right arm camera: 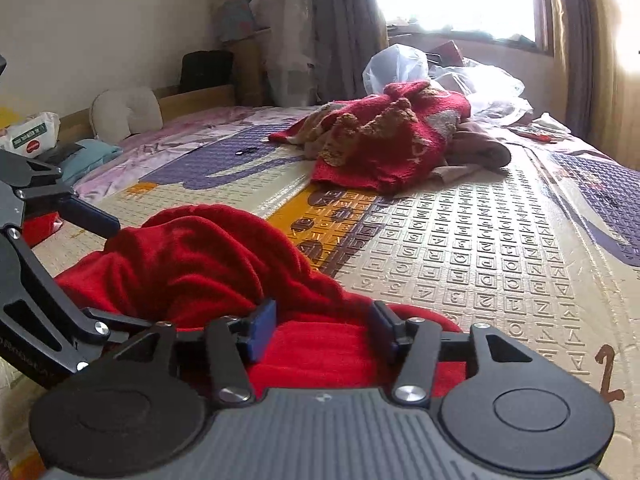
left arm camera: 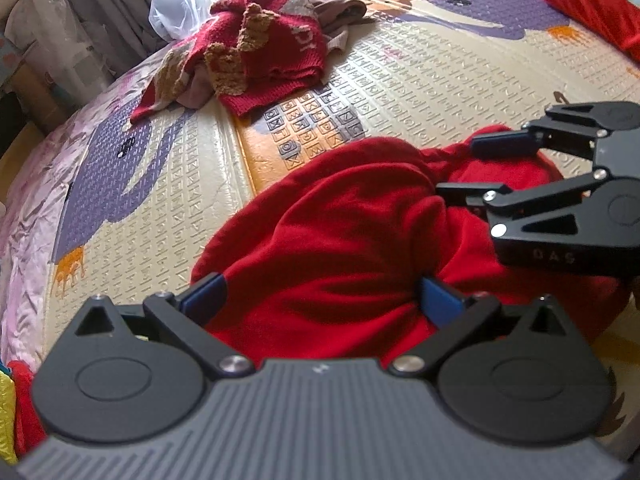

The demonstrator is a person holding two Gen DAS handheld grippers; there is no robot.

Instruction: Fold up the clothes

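Red garment: bunched on the play mat in front of you.
Your left gripper: jaws spread wide — cloth between them, pads not pressing.
Your right gripper: jaws apart — gripping nothing, cloth beneath.
Knitted sweater: crumpled, well apart.

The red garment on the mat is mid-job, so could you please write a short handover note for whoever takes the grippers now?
Left gripper: open, jaws wide, straddling the bunched red garment, not pinching it.
Right gripper: open, cloth lies between its pads but is not gripped.
The garment lies crumpled on the foam play mat. The red knitted sweater lies in a heap farther back, untouched.
Done: no fold visible yet.
Left: spread and fold the red garment, then the sweater.
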